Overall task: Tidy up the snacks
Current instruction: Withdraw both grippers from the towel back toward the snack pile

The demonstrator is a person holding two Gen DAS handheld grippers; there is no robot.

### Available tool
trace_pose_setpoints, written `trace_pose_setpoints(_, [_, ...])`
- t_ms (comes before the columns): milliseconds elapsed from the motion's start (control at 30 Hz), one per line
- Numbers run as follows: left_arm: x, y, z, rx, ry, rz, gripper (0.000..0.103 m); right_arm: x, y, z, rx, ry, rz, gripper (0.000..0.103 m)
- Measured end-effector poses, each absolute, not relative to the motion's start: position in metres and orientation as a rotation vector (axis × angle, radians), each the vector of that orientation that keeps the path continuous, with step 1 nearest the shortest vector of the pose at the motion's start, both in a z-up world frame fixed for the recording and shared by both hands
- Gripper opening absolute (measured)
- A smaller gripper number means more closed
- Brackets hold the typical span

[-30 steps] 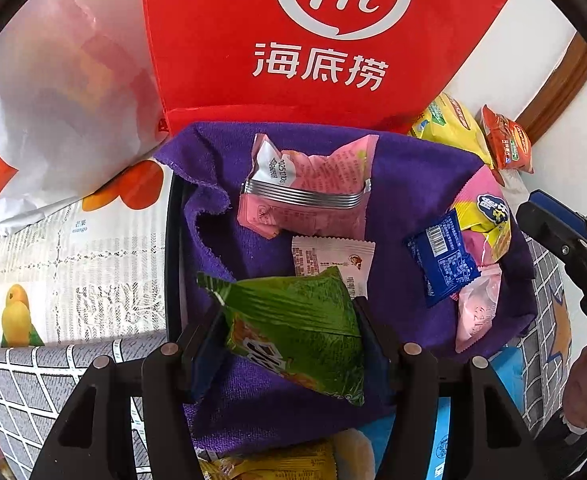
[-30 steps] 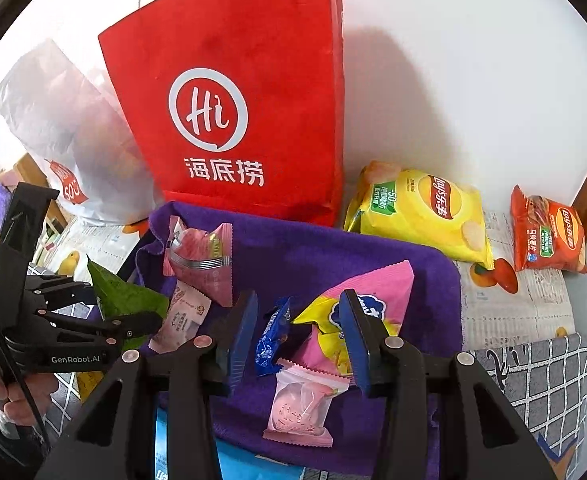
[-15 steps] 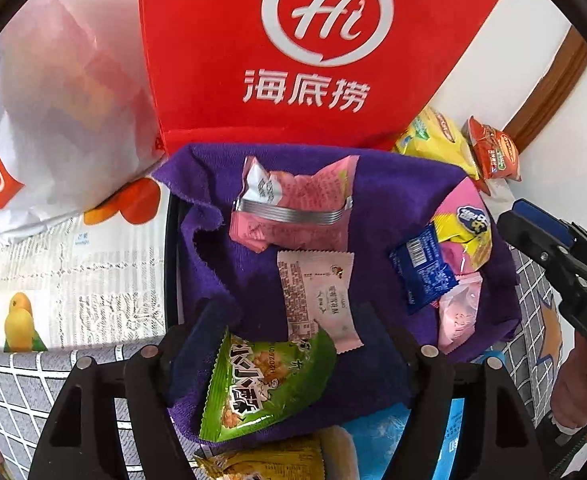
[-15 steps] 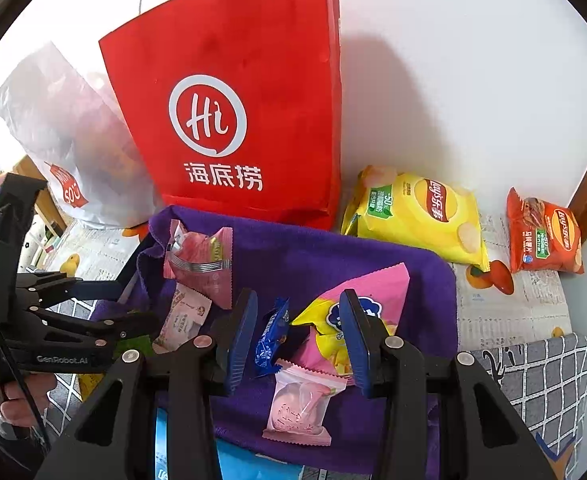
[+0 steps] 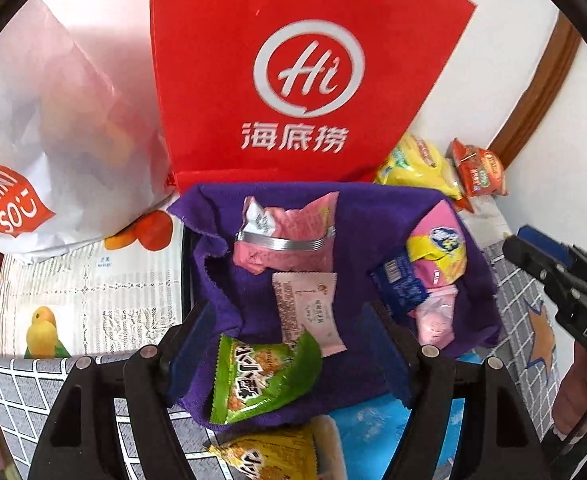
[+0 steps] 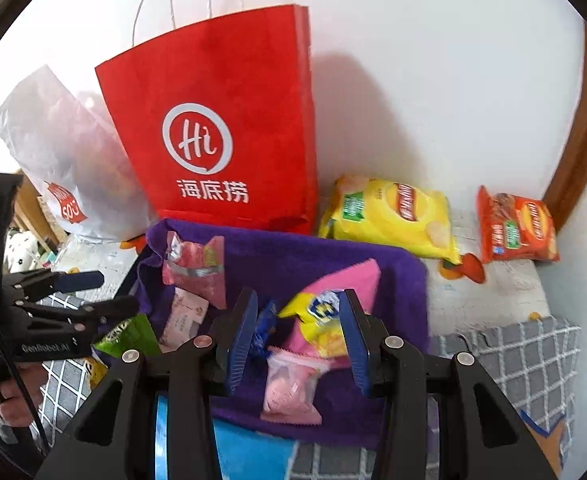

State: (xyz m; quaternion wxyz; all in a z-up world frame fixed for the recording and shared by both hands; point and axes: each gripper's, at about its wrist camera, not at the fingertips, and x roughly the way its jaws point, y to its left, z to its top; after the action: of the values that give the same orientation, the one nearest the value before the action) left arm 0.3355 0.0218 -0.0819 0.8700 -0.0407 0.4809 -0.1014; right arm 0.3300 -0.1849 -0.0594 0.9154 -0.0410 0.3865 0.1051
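Observation:
A purple cloth point(image 5: 357, 216) point(image 6: 293, 264) lines a tray that holds several snack packets. My left gripper point(image 5: 285, 344) point(image 6: 93, 292) is open and empty above the cloth's near edge. A green packet point(image 5: 261, 380) point(image 6: 129, 336) lies loose on the cloth between its fingers. Beyond it lie a pale pink sachet point(image 5: 309, 312) and a pink packet with a silver band point(image 5: 281, 236). My right gripper point(image 6: 299, 340) point(image 5: 541, 256) is open and empty over a blue packet point(image 6: 263, 328), a pink and yellow bag point(image 6: 329, 312) and a small pink packet point(image 6: 291, 384).
A red paper bag point(image 6: 229, 128) point(image 5: 293, 80) stands against the wall behind the tray, with a white plastic bag point(image 5: 53, 140) to its left. A yellow chip bag point(image 6: 389, 216) and an orange chip bag point(image 6: 517, 228) lie at the right by the wall. A yellow packet point(image 5: 265, 460) lies near the front.
My left gripper opened and let go of the green packet, which now lies on the cloth. The left gripper drew back a little. The right gripper stayed open and rose slightly.

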Motion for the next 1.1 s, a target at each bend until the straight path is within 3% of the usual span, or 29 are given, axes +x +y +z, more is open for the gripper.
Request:
trace_pose_setpoints(667, [0.251,0.003,-0.003,-0.042,0.829,-0.287,0.074,0.187,-0.230,-0.033,-0.061,0.787,0.068,0.043])
trace_pose_setpoints(1100, [0.187,0.032,-0.038,-0.024,0.898,-0.204,0.074,0.145,-0.204,-0.068,-0.043,0.813,0.144,0.043])
